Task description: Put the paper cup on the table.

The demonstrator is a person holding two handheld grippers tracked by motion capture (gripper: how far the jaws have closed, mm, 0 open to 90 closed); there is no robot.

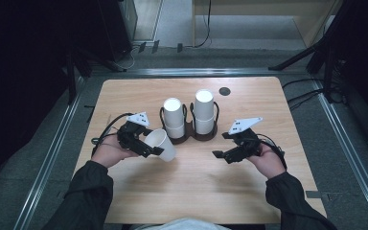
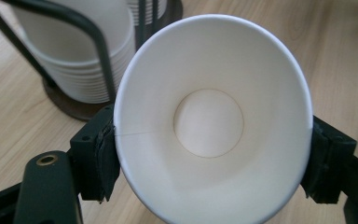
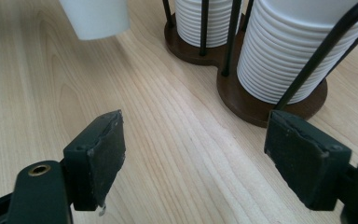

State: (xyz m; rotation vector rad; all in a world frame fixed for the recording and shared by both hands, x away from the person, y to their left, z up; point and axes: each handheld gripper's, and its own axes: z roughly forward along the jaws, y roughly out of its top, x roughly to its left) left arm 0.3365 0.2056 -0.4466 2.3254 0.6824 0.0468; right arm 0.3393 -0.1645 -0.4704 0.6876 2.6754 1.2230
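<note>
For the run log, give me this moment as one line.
left tool: shut on paper cup, lifted beside cup holder | right tool: open, empty | two cup stacks in holder on wooden table

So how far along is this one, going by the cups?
Done: one paper cup is out of the holder, clamped on its side in the left gripper. In hand: it hangs above the table. Left: setting it down; the right gripper is open and empty, two stacks remain.
</note>
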